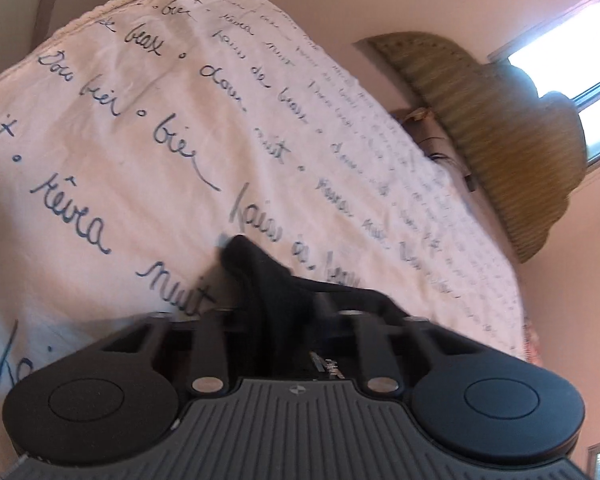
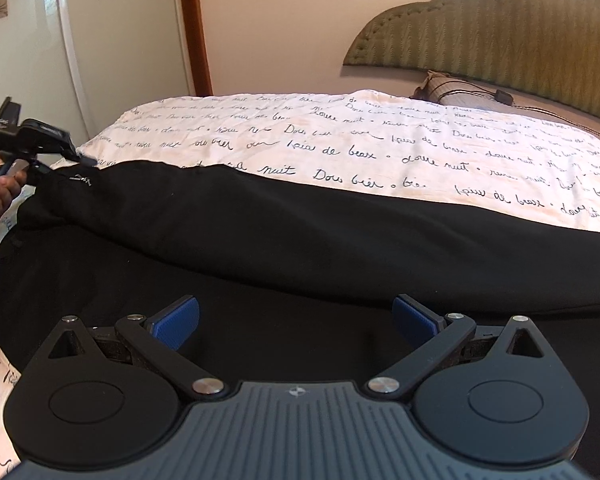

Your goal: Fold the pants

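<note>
Meanwhile left tongs (image 1: 284, 304) pinch the black pants (image 2: 300, 240); right tongs (image 2: 296, 320) gape wide just above them.

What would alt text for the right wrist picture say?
Black pants lie across a white bedspread printed with cursive writing, the right gripper open above them. At far left, the left gripper pinches the pants' edge; a green headboard stands behind.

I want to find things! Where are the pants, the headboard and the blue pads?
pants (image 2: 300, 248): right wrist view, middle of the black cloth.
headboard (image 2: 500, 24): right wrist view, its green padded face.
blue pads (image 2: 176, 326): right wrist view, left pad's surface.
</note>
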`<act>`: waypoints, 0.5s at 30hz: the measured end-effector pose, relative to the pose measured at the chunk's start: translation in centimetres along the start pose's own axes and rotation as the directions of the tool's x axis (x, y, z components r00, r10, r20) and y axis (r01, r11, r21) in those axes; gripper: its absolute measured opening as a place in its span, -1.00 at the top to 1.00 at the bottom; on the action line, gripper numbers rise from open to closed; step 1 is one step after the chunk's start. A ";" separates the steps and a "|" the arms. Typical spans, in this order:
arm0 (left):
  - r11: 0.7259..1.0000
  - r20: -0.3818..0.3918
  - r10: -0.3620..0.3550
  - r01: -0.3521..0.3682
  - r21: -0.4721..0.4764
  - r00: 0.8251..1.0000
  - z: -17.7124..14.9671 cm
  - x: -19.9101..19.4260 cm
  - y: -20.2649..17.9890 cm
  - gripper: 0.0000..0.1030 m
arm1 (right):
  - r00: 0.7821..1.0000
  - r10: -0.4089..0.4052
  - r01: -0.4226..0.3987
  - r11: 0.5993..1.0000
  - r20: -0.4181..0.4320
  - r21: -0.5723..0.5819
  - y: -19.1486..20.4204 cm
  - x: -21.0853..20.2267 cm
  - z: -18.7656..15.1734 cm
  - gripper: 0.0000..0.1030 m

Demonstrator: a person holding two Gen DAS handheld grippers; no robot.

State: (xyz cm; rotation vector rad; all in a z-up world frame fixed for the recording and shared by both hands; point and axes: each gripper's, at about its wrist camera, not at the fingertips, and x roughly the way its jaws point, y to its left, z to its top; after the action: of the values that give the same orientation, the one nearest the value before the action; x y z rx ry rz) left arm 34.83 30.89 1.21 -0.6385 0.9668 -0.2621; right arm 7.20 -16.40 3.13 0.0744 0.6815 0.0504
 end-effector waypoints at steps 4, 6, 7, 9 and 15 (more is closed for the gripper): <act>0.998 0.036 0.024 -0.025 0.049 0.999 0.3 -0.4 -0.7 0.81 | 1.000 0.006 -0.006 1.000 0.000 0.000 0.0 0.0 -0.1 -1.00; 0.989 0.120 0.046 -0.062 0.133 0.992 -0.5 -1.5 -2.2 0.84 | 1.000 0.012 -0.012 1.000 -0.002 0.005 -0.2 0.3 0.0 -1.00; 0.977 0.173 0.045 -0.080 0.196 0.984 -1.3 -2.4 -3.5 0.85 | 1.000 0.018 -0.018 1.000 0.004 0.004 -0.2 0.4 0.1 -1.00; 0.929 0.303 -0.033 -0.082 0.360 0.952 -3.6 -4.9 -6.3 0.86 | 0.996 0.069 -0.067 0.997 0.063 -0.032 -0.6 0.1 0.4 -1.00; 0.847 0.429 -0.406 0.156 0.508 0.807 -9.4 -10.2 -7.8 0.86 | 0.962 0.265 -0.229 0.909 0.061 -0.348 -0.5 1.9 5.5 -1.00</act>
State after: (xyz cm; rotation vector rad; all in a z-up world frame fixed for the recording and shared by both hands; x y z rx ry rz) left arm 21.91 26.02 9.13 -0.3865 0.2475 -0.5387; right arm 12.17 -17.04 6.17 -0.1680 0.5445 0.4054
